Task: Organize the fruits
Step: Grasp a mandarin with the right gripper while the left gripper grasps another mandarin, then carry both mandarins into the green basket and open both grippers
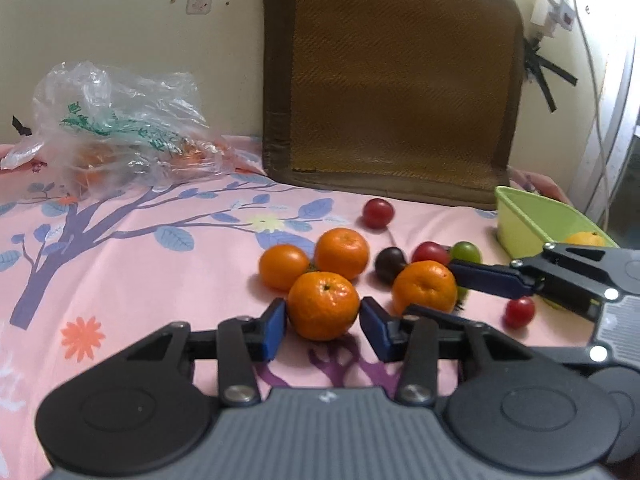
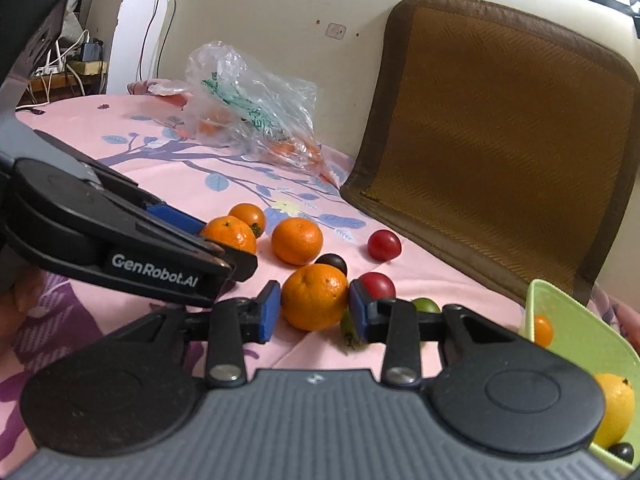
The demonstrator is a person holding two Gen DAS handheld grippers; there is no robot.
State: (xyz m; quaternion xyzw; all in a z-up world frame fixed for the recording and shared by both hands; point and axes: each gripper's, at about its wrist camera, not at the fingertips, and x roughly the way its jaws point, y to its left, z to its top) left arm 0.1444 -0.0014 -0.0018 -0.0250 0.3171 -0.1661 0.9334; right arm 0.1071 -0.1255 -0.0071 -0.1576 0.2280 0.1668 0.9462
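The left gripper (image 1: 323, 318) sits low centre in its own view, its blue pads on either side of a mandarin (image 1: 323, 306) on the pink floral sheet (image 1: 120, 272); the near pad touches the peel, the far pad shows a thin gap, so a firm clamp cannot be confirmed. The right gripper (image 2: 314, 308) straddles a second mandarin (image 2: 315, 296) at centre frame, both pads against its sides. Two further mandarins (image 1: 341, 253) lie just behind the first, touching one another. Small red, dark and green fruits (image 1: 430, 253) are scattered right of centre, one red fruit (image 1: 378, 213) apart near the brown mat (image 1: 400, 80) leaning on the wall. A green bin (image 2: 580, 340) at lower right holds orange and yellow fruit. A clear plastic bag (image 1: 120, 128) with orange fruit inside lies at upper left.
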